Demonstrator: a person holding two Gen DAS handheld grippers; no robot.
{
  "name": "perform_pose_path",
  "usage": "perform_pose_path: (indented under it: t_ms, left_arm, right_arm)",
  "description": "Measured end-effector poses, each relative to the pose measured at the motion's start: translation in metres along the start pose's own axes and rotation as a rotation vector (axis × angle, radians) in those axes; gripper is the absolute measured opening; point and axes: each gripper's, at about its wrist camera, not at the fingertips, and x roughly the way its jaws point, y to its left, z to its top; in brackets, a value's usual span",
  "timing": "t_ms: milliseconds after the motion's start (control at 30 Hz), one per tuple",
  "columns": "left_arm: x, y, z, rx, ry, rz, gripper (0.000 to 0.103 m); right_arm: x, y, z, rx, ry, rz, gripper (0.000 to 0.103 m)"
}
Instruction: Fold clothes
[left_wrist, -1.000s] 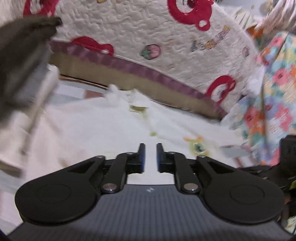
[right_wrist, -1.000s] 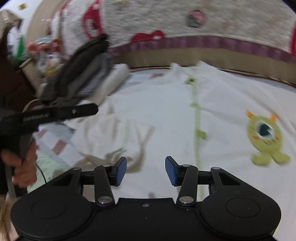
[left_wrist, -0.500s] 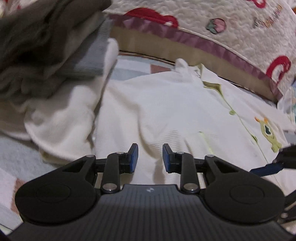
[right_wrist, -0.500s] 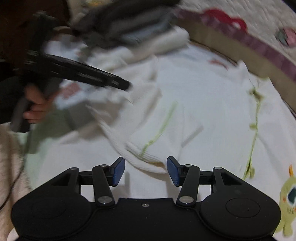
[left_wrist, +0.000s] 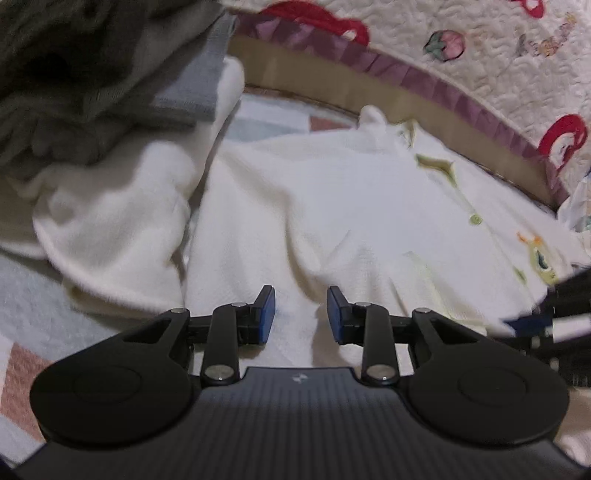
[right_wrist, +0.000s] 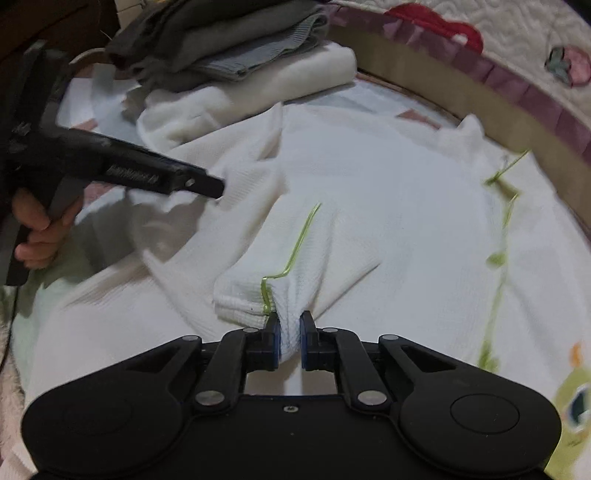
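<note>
While the white shirt (right_wrist: 388, 206) lies spread on the bed, the right gripper (right_wrist: 290, 341), its jaws just closed, pinches the sleeve cuff (right_wrist: 255, 299). Left gripper (left_wrist: 301, 314) hovers narrowly open, apparently touching nothing, beside folded clothes (left_wrist: 92, 74).

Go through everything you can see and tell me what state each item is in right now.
White shirt: spread flat, buttoned, its sleeve folded in over the body.
Sleeve cuff: pinched, bunched.
Right hand-held gripper: just closed on the cuff.
Left hand-held gripper: open, nothing between the pads.
Clothes pile: folded, stacked.
</note>
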Motion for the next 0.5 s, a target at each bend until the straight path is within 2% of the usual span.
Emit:
perform_pose_path:
  t_ms: [67,100,167,233,333,400,500]
  left_arm:
    - [-0.010,0.007,0.005,-0.071,-0.053,-0.086,0.033]
    - [-0.014,0.010,0.007,-0.102,-0.075,-0.135,0.044]
    - [-0.022,0.015,0.011,-0.145,-0.120,-0.206,0.050]
    - [-0.029,0.009,0.012,-0.108,-0.159,-0.190,0.050]
    - [-0.030,-0.005,0.011,-0.042,-0.161,-0.173,0.051]
    - [-0.024,-0.017,0.008,-0.003,-0.135,-0.145,0.055]
    - [-0.004,-0.025,0.008,-0.108,-0.033,-0.111,0.057]
  right_arm:
    - [-0.021,-0.009,0.025,-0.040,-0.049,-0.046,0.010]
    - [-0.036,-0.015,0.040,-0.060,-0.090,-0.081,0.010]
    - [-0.076,-0.034,0.070,-0.065,-0.203,-0.147,0.010]
    - [-0.108,-0.061,0.079,0.007,-0.291,-0.212,0.010]
    - [-0.146,-0.105,0.079,0.144,-0.403,-0.305,0.010]
    - [-0.144,-0.137,0.056,0.284,-0.429,-0.300,0.010]
    - [-0.112,-0.180,0.019,0.514,-0.385,-0.246,0.011]
